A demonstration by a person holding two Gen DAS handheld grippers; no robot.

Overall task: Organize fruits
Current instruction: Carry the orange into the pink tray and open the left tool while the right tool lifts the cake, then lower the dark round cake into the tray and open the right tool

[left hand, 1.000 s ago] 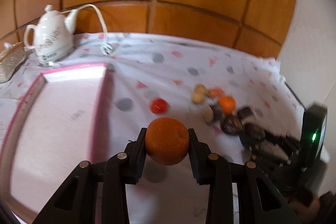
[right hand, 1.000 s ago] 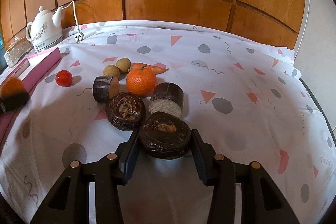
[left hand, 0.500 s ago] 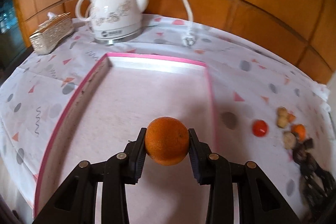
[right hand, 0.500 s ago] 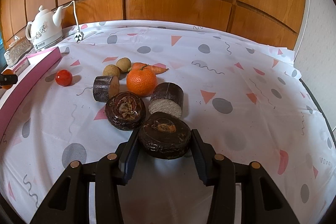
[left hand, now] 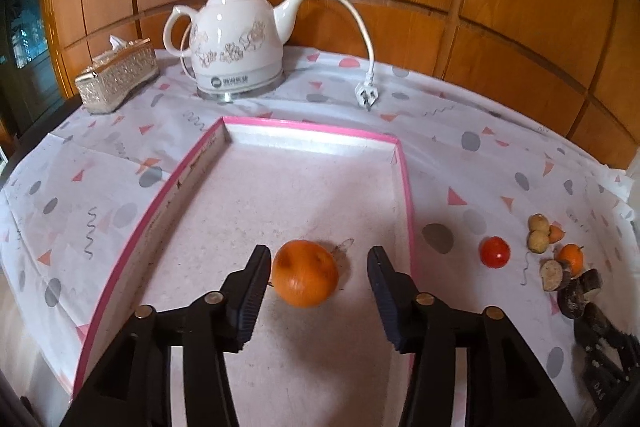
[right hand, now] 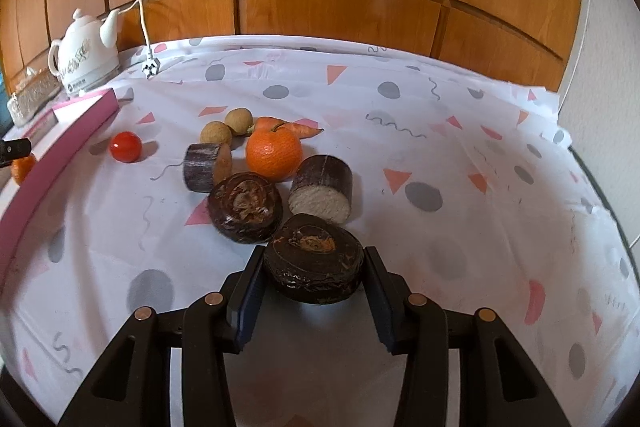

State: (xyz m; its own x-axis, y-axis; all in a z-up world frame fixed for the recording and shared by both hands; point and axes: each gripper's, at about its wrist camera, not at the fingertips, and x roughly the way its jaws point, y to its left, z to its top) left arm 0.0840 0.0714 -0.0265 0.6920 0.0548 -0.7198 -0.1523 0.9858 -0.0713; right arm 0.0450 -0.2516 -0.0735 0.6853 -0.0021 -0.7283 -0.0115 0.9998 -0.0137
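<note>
My left gripper is open over the pink-rimmed tray. An orange sits free between its fingers, close to the left one, on the tray floor. My right gripper is shut on a dark brown round fruit just above the tablecloth. Ahead of it lie a second dark round fruit, two cut dark cylinders, an orange with a stem, a carrot, two small tan fruits and a red tomato. The tray's pink wall shows at left.
A white electric kettle with its cord and plug stands behind the tray. A gold tissue box sits at the back left. A wood-panelled wall runs along the back. The table edge falls away at left and right.
My left gripper carried the orange leftward from the tablecloth over the tray, then opened and let it go. My right gripper has stayed shut on the dark fruit without moving.
</note>
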